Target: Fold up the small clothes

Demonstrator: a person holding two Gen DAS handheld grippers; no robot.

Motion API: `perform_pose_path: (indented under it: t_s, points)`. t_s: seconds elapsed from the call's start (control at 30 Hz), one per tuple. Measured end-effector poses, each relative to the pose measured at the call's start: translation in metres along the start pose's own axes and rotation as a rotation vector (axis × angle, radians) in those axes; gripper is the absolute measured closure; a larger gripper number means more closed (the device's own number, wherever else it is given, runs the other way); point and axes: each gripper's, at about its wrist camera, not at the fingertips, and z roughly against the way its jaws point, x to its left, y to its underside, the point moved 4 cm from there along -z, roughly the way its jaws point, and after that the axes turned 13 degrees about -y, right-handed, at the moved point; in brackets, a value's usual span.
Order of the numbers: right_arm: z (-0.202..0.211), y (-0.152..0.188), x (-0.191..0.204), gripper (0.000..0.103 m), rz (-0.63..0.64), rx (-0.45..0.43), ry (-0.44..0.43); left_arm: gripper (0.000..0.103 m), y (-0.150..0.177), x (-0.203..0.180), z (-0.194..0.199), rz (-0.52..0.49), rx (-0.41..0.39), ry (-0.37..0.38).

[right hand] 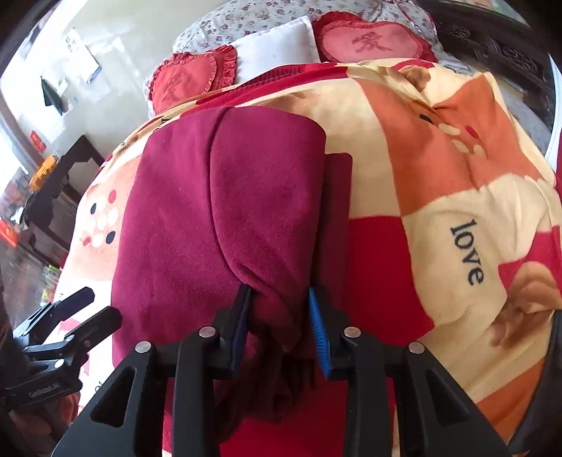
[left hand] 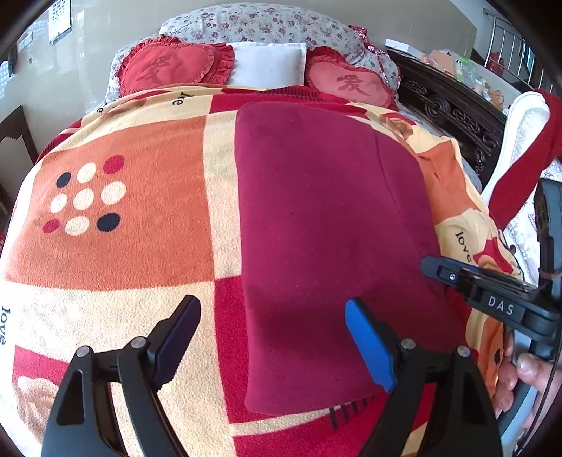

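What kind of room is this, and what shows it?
Most likely a home bedroom: a bed covered by a patterned fleece blanket, heart-shaped red cushions against a floral pillow, and a dark carved bed frame.

garment (right hand: 217,218) near edge: hidden behind right gripper (right hand: 279,330) | wall calendar (left hand: 59,21): cut off
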Motion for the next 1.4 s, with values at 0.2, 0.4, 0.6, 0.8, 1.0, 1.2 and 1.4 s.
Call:
perform_pose_path:
  t_s: [0.2,0.4,0.6,0.8,1.0,1.2,1.4]
  points:
    - [0.001,0.0,0.001,0.089,-0.017,0.008,-0.003,0.015,-0.002,0.0,-0.002,0.0,-0.01,-0.002]
    - [0.001,-0.003,0.0,0.079,-0.022,0.025,0.008,0.015,-0.005,0.001,-0.005,0.008,-0.011,0.006]
    - [0.001,-0.004,-0.003,0.069,-0.012,0.027,0.034,0.015,-0.006,0.002,-0.009,0.012,-0.002,0.014]
    - [0.008,-0.011,-0.008,0.068,-0.046,-0.027,-0.056,0.015,-0.01,0.003,-0.015,0.017,0.006,0.049]
    - [0.002,-0.017,-0.015,0.064,-0.07,-0.032,-0.115,0.014,-0.019,0.002,-0.024,0.024,0.014,0.095]
    - [-0.004,-0.02,-0.021,0.058,-0.076,-0.03,-0.154,0.012,-0.023,-0.001,-0.033,0.036,0.033,0.152]
    - [-0.011,-0.024,-0.033,0.054,-0.126,-0.036,-0.196,0.009,-0.027,-0.005,-0.041,0.036,0.038,0.174]
